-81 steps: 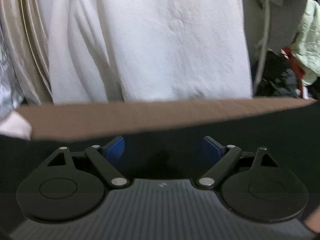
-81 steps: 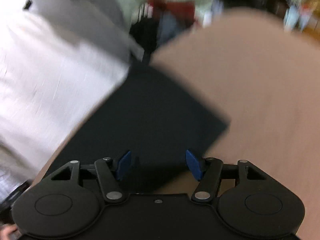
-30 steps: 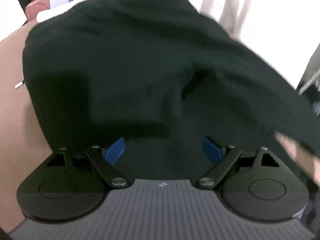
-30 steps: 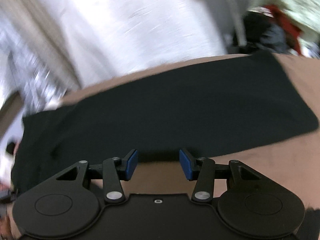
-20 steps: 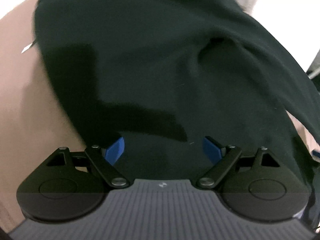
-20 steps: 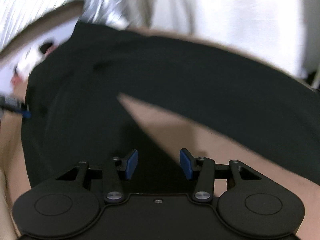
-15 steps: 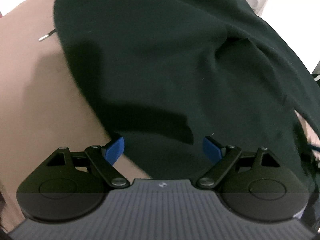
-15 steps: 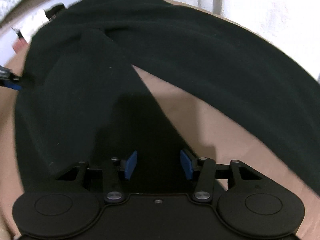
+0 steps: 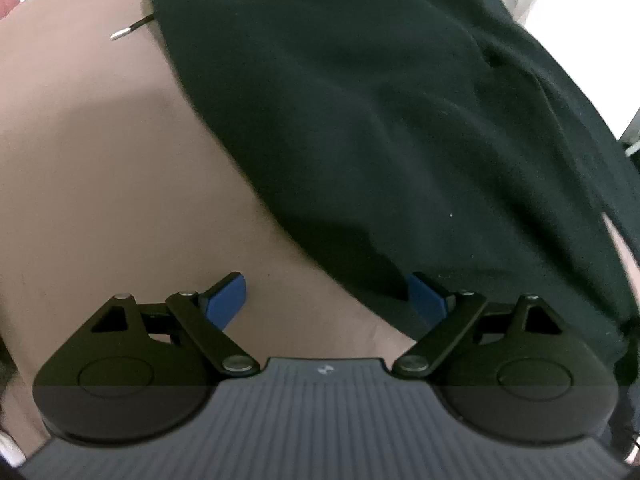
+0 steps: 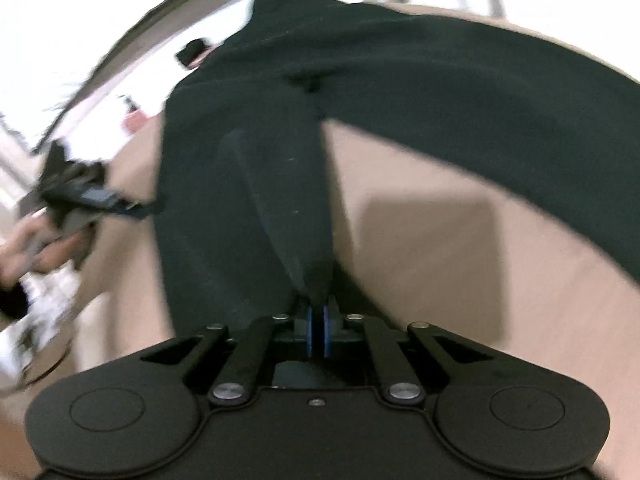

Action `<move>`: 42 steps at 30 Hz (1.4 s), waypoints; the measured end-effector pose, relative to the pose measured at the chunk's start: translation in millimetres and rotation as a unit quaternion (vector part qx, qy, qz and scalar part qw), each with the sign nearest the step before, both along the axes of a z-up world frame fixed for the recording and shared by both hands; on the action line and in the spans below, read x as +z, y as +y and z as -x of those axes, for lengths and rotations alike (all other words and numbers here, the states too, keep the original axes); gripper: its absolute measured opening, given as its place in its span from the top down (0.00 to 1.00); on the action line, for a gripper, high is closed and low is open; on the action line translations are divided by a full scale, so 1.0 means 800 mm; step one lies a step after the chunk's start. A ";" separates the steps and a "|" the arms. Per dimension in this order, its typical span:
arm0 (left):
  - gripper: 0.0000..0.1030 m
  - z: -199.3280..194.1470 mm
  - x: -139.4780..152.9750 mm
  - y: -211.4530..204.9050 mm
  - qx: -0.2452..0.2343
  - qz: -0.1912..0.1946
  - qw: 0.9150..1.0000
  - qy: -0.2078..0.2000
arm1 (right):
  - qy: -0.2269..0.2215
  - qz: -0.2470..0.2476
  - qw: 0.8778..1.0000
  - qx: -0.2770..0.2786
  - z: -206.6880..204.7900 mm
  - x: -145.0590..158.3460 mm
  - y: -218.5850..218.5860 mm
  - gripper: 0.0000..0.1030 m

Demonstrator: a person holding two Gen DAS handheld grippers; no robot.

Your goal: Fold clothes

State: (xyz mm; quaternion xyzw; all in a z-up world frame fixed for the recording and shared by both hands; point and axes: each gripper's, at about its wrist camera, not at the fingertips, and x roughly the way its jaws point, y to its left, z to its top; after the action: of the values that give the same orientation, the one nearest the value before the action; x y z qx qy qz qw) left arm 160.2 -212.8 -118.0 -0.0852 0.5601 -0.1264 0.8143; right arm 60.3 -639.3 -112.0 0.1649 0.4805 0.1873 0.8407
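A: Left wrist view first. What is hard to read?

B: The black garment [image 9: 380, 120] runs out of frame at the top and right edges, so its full outline is not visible. It fills the upper right and centre. Its near edge runs diagonally from upper left down to lower right across the tan surface [image 9: 100, 180]. A thin cord with a metal tip [image 9: 130, 31] sticks out from the garment's left edge in the upper left. Pale fabric beyond the top right corner is washed out.

A: Left gripper?

B: The left gripper [image 9: 326, 300] has its jaws wide, opening slightly. The left blue pad sits over bare tan surface. The right blue pad [image 9: 426, 300] sits at the garment's edge; whether it touches the cloth, I cannot tell. Nothing is clamped.

A: Right wrist view.

B: Motion-blurred, especially the left side. The garment [image 10: 440, 100] spans the top and right, and a long strip of it comes down the centre toward the camera, its long axis near vertical in the frame. It forms a V with the wider band that slants to the right edge, tan surface [image 10: 420, 240] between them.

A: Right gripper?

B: The right gripper [image 10: 316, 334] is closed, blue pads pinching the lower tip of that strip.

A: Left edge?

B: A smeared hand [image 10: 36, 244] with the other gripper [image 10: 96, 200] at the garment's left edge; details unreadable.
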 end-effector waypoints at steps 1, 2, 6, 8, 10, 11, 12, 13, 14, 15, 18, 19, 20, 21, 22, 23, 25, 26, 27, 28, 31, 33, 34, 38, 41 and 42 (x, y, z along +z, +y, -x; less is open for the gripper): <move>0.14 0.000 -0.001 0.006 0.005 0.007 1.000 -0.002 | 0.014 -0.006 1.000 -0.001 0.007 -0.005 -0.001 0.94; 0.14 -0.001 -0.003 0.013 0.013 0.015 1.000 -0.005 | 0.023 -0.001 1.000 -0.005 0.009 -0.012 -0.002 0.94; 0.14 -0.026 -0.021 0.012 0.050 0.052 0.997 -0.016 | 0.027 -0.023 0.999 -0.019 0.002 -0.022 -0.010 0.94; 0.12 -0.035 -0.023 0.017 0.066 0.074 0.995 -0.031 | 0.016 -0.011 1.000 -0.010 0.011 -0.018 0.000 0.92; 0.07 -0.045 -0.027 0.019 0.075 0.094 0.992 -0.043 | -0.001 0.005 1.000 -0.011 0.012 -0.019 0.009 0.87; 0.01 -0.051 -0.030 0.021 0.080 0.103 0.990 -0.043 | -0.008 0.008 1.000 -0.014 0.012 -0.022 0.011 0.86; 0.00 -0.057 -0.033 0.021 0.083 0.112 0.989 -0.043 | -0.017 0.010 0.999 -0.029 0.011 -0.023 0.010 0.83; 0.00 -0.063 -0.037 0.018 0.087 0.117 0.988 -0.044 | -0.027 0.011 0.999 -0.046 0.009 -0.025 0.009 0.67; 0.00 -0.067 -0.037 0.013 0.089 0.116 0.988 -0.048 | -0.034 0.009 0.997 -0.063 0.005 -0.031 0.010 0.50; 0.00 -0.068 -0.035 0.007 0.084 0.114 0.988 -0.055 | -0.040 0.007 0.996 -0.079 0.002 -0.037 0.010 0.46; 0.64 -0.071 -0.024 -0.015 0.048 0.100 0.991 -0.073 | -0.035 0.028 0.996 -0.072 -0.014 -0.044 0.025 0.63; 0.81 -0.071 -0.018 -0.021 0.044 0.074 0.994 -0.070 | -0.027 0.023 0.998 -0.053 -0.018 -0.038 0.034 0.84; 0.83 -0.070 -0.013 -0.020 0.048 0.073 0.994 -0.067 | -0.016 0.015 0.999 -0.040 -0.016 -0.030 0.036 0.88; 0.84 -0.069 -0.008 -0.013 0.059 0.088 0.992 -0.062 | -0.003 0.003 1.000 -0.024 -0.011 -0.021 0.039 0.89; 0.84 -0.069 -0.003 -0.003 0.070 0.101 0.991 -0.053 | 0.019 -0.022 1.000 -0.011 -0.002 -0.011 0.043 0.89; 0.86 -0.069 0.001 0.006 0.080 0.113 0.989 -0.048 | 0.037 -0.053 0.998 -0.003 0.006 -0.003 0.044 0.90; 0.86 -0.068 0.003 0.018 0.083 0.120 0.988 -0.042 | 0.022 -0.096 0.995 0.034 0.031 0.020 0.052 0.90; 0.86 -0.068 0.001 0.023 0.083 0.121 0.989 -0.037 | 0.024 -0.091 0.994 0.046 0.036 0.020 0.056 0.90; 0.86 -0.068 -0.003 0.025 0.084 0.121 0.989 -0.030 | 0.030 -0.084 0.994 0.056 0.040 0.017 0.059 0.90; 0.86 -0.070 -0.009 0.024 0.086 0.120 0.989 -0.022 | 0.035 -0.077 0.994 0.066 0.045 0.015 0.063 0.91; 0.85 -0.073 -0.020 0.020 0.093 0.124 0.988 -0.011 | 0.084 0.000 0.996 0.014 0.031 -0.019 0.050 0.92; 0.85 -0.073 -0.019 0.017 0.088 0.123 0.988 -0.016 | 0.085 0.014 0.996 -0.032 0.031 -0.029 0.027 0.92; 0.84 -0.073 -0.017 0.016 0.085 0.123 0.989 -0.018 | 0.081 -0.011 0.995 -0.054 0.037 -0.028 0.009 0.92; 0.81 -0.074 -0.019 0.019 0.080 0.135 0.987 -0.025 | 0.010 -0.012 0.991 -0.129 0.083 0.011 -0.037 0.82; 0.73 -0.074 -0.024 0.020 0.083 0.150 0.985 -0.028 | 0.005 -0.024 0.991 -0.132 0.121 0.027 -0.044 0.82; 0.71 -0.073 -0.026 0.020 0.083 0.157 0.984 -0.030 | 0.010 -0.039 0.990 -0.133 0.133 0.031 -0.042 0.82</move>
State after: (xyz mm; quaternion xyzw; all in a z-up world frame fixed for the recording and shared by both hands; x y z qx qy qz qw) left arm 218.5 -197.1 -138.9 -0.2545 0.4992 -0.1473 0.8150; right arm -45.8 -672.8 -87.1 0.2621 0.4546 0.0905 0.8464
